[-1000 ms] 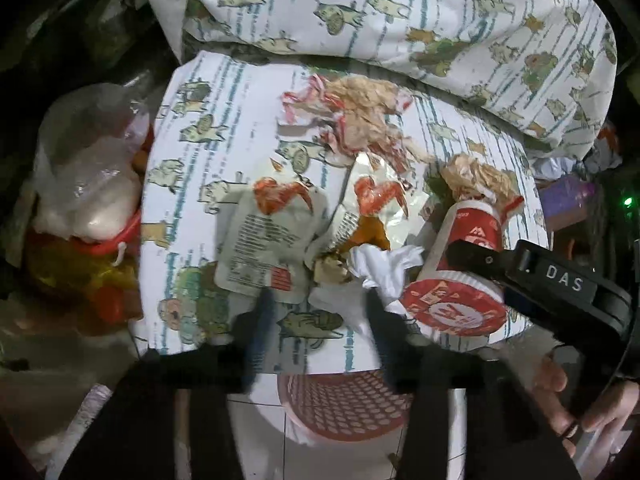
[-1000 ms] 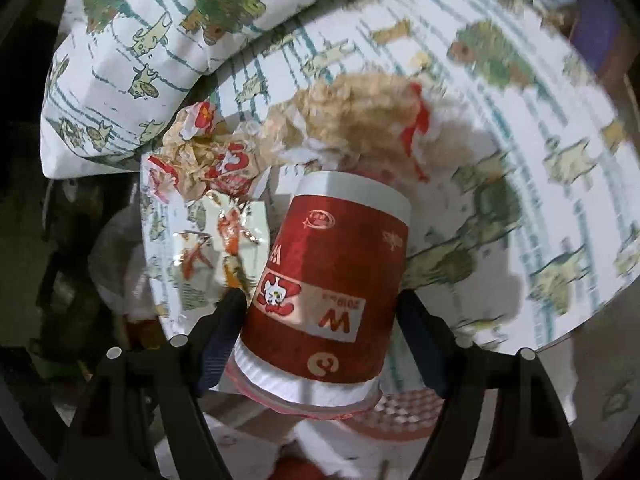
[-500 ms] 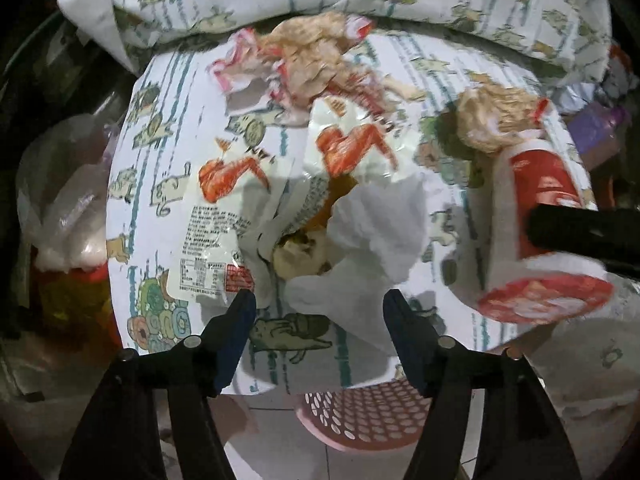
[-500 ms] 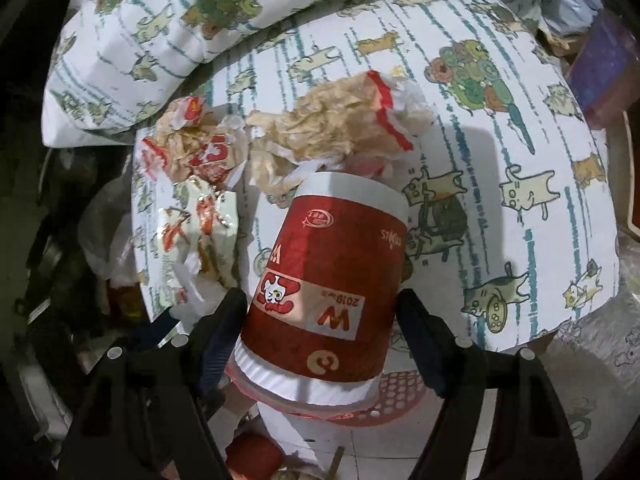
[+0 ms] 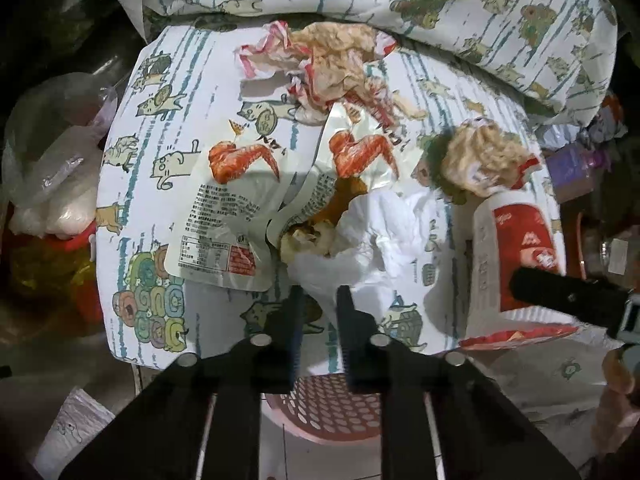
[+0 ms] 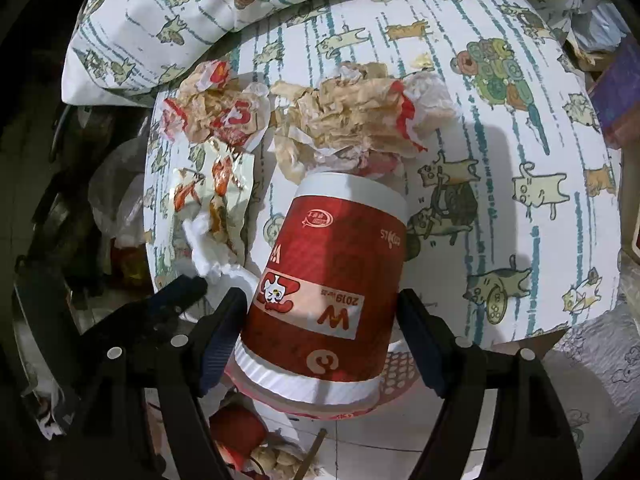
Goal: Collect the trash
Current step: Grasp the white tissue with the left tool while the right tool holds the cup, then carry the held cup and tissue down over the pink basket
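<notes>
My right gripper (image 6: 320,320) is shut on a red and white paper cup (image 6: 332,280), lying on its side at the table's near edge; the cup also shows in the left wrist view (image 5: 516,256). My left gripper (image 5: 318,304) is shut on the edge of a crumpled white tissue (image 5: 376,236), also seen in the right wrist view (image 6: 208,256). Two chicken-wing snack wrappers (image 5: 228,216) (image 5: 352,160) lie beside the tissue. A crumpled red-and-tan paper wrapper (image 5: 332,64) lies at the back. Another crumpled wrapper (image 6: 352,120) sits just beyond the cup.
The trash lies on a round table with a cat-print cloth (image 5: 168,128). A matching pillow (image 5: 440,4) lies behind. A pink perforated stool (image 5: 328,412) stands below the near edge. A clear plastic bag (image 5: 52,160) over a red bin sits at left.
My left gripper has closed from wide open onto the near edge of the white tissue. My right gripper still holds the cup, shifted slightly.
</notes>
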Motion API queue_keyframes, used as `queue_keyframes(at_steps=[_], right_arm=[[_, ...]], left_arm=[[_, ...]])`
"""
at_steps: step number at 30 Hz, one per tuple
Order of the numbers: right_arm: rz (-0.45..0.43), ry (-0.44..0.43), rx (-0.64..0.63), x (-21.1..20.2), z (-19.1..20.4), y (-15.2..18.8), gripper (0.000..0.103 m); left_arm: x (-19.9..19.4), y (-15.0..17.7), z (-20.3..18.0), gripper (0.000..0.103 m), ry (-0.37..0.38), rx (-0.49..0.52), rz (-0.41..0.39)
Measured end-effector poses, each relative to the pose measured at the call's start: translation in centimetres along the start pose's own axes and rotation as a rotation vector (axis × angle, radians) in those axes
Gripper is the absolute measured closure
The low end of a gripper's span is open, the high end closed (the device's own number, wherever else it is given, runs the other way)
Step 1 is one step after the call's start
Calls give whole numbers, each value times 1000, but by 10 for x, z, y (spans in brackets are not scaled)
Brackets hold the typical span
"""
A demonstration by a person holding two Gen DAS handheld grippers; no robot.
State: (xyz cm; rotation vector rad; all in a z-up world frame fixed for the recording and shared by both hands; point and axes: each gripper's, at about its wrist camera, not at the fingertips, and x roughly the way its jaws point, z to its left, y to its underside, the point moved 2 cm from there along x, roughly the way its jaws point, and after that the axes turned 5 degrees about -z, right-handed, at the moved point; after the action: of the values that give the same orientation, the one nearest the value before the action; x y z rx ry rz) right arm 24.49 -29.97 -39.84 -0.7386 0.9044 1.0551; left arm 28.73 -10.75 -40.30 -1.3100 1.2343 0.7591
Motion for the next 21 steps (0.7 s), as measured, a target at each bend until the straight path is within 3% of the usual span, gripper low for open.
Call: queue_keyframes(at_steps=[8, 10, 12, 13, 21], right_arm=[[-15, 9, -51, -7, 7, 9, 28], [-18, 5, -51, -9, 7, 10, 27], [-18, -1, -43, -10, 6, 9, 27], [-18, -4, -35, -11, 5, 8, 27], [-39, -12, 17, -19, -4, 0, 27]], left_arm=[[-15, -3, -4, 90, 30, -15, -28], [-9, -4, -2, 76, 21, -34, -9], [-2, -3, 1, 36, 8, -49, 6], [1, -3, 3, 31, -3, -57, 3], [22, -7, -2, 30, -19, -53, 19]])
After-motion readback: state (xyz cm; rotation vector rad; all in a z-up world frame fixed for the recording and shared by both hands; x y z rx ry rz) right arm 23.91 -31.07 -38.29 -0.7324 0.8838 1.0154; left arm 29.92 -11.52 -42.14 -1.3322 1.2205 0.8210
